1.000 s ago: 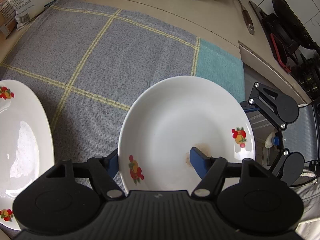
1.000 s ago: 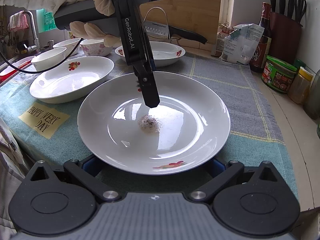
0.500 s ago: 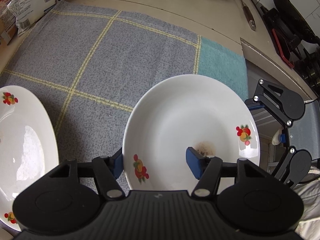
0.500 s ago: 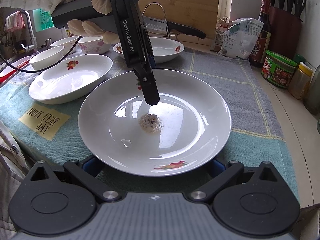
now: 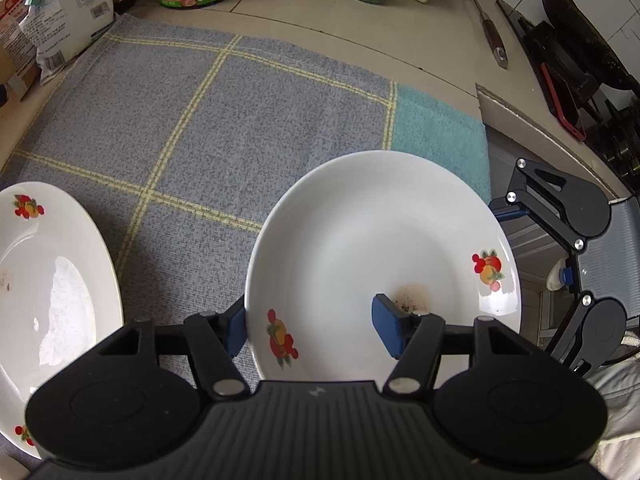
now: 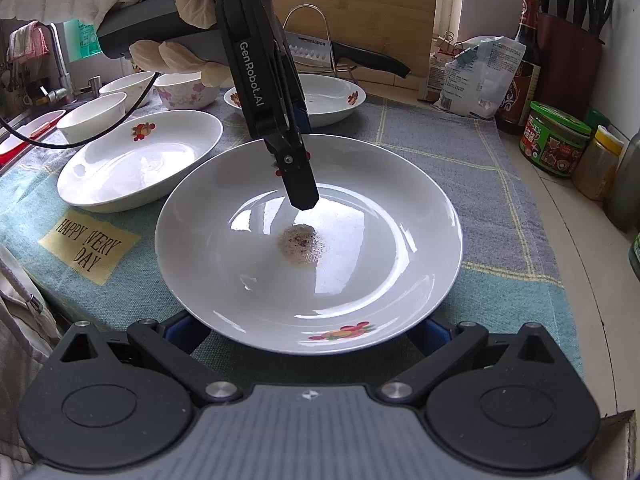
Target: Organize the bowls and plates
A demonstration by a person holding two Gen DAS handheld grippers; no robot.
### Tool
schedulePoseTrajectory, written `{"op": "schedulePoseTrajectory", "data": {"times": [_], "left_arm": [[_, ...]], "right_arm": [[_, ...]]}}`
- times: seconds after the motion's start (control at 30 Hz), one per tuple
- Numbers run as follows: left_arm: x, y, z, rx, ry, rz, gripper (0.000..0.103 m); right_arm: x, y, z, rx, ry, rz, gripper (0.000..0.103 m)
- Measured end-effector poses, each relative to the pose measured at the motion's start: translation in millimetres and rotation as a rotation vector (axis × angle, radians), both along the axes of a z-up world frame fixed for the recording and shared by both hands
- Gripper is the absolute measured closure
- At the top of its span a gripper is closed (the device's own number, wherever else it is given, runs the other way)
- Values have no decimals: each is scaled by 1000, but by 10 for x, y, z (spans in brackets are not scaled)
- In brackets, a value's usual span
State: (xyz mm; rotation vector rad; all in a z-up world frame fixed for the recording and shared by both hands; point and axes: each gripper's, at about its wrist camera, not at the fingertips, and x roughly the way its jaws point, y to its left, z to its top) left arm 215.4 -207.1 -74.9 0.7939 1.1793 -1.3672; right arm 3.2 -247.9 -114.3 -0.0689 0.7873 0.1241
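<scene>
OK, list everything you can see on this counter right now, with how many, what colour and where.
stained plate: 1, white with fruit print, centre of the cloth
oval dish: 1, white with fruit print, left of the stained plate
far plate: 1, white with fruit print, behind the stained plate
white bowls: 2, plain white, back left
floral bowl: 1, white with pink flowers, beside the white bowls
cloth: 1, grey with yellow lines and a teal border, under the dishes
green-lidded jar: 1, green, right counter edge
knife block: 1, dark, back right corner
cleaver: 1, steel with a black handle, on a wire rack
left gripper: 1, black with blue pads, clamped on the stained plate's rim
right gripper: 1, black with blue pads, spread at the near rim
gloved hand: 1, pale, holding the left gripper
</scene>
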Motion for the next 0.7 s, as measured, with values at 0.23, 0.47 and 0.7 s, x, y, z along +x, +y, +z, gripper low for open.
{"op": "schedulePoseTrajectory", "data": {"times": [0.23,0.47,0.7], "left_arm": [[5,-15,61,-21,-4,7,41],[69,-115,119,-43,-23,-6,41],[193,-274,157,-65,-40,-14,41]], "right_arm": [[10,-27,57,-3,4,4,0],[71,-107,103,-21,-6,-4,0],[212,-266,138,-32,-15,-15,0]]}}
